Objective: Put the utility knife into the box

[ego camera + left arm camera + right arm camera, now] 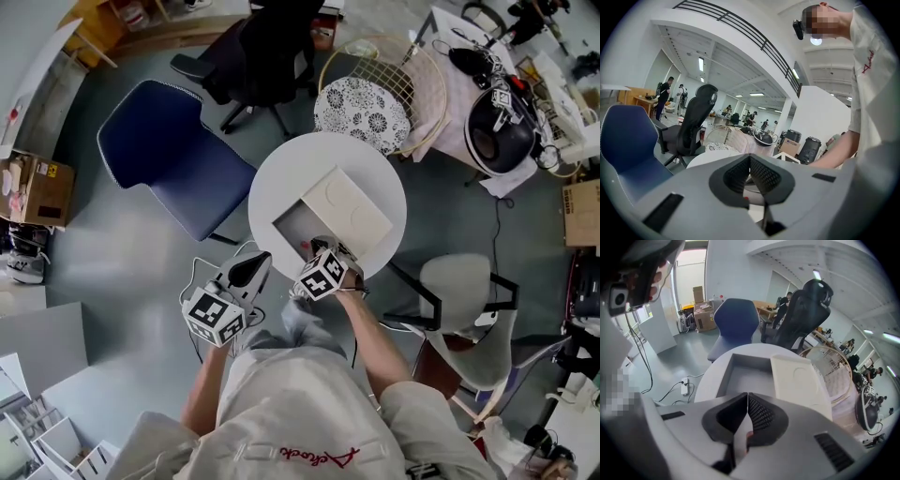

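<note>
An open grey box [292,225] [740,376] stands on the round white table [281,178], its white lid [345,208] [801,380] lying beside it on the right. The box looks empty inside. My right gripper [314,248] [748,397] is at the table's near edge, just short of the box, with its jaws closed. The utility knife [740,441], a pale strip with a red bit [305,247], sits between the pads. My left gripper [251,270] [750,157] hangs off the table's left side over the floor, shut and holding nothing.
A blue chair [173,155] stands left of the table. A black office chair [258,56] and a wicker chair with a patterned cushion [361,108] are beyond it, and a grey chair [464,300] is at the right. A power strip with cables [684,387] lies on the floor.
</note>
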Demonstrator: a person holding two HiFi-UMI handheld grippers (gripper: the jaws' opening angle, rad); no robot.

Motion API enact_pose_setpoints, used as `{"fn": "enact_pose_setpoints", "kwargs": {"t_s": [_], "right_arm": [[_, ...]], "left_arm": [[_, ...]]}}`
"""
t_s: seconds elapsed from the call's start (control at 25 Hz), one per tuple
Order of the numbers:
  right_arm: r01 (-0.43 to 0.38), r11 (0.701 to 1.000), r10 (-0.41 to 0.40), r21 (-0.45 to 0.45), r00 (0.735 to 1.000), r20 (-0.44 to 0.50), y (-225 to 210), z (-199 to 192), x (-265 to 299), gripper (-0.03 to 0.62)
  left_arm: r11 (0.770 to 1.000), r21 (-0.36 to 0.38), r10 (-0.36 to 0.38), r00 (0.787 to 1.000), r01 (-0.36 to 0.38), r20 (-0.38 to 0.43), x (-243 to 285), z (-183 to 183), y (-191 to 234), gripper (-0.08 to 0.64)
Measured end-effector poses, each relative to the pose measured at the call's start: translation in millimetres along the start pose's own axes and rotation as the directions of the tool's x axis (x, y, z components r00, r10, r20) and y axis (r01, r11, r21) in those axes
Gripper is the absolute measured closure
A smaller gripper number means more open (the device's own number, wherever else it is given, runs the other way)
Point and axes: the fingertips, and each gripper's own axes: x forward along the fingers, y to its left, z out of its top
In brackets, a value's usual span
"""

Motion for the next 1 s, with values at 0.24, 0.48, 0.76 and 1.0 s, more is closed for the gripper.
{"fn": "enact_pose_setpoints", "kwargs": {"t_s": [0.24, 0.48, 0.76, 1.0], "right_arm": [[0.1, 0.992, -0.114, 0.08, 0.976, 0.188, -10.2, 26.9, -43.9, 0.575], [0.108, 0.956, -0.207, 0.271, 0.906, 0.37, -5.2, 45.6, -106.9, 0.575], [0.003, 0.877, -0.287, 0.48, 0.805, 0.519, 15.7, 52.2, -168.5, 0.575], [0.035, 0.857, -0.351, 0.514, 0.771, 0.532, 38.5, 47.2, -201.7, 0.575]], "left_arm": [[1.0, 0.017, -0.008, 1.0, 0.008, 0.008, -16.8, -0.4, -10.6, 0.549], [0.999, 0.04, -0.015, 1.0, 0.014, 0.025, -41.3, 1.2, -18.1, 0.549], [0.996, 0.078, -0.046, 0.997, 0.041, 0.06, -73.5, 8.4, -30.7, 0.549], [0.992, 0.112, -0.073, 0.994, 0.064, 0.079, -101.0, 10.6, -48.9, 0.549]]}}
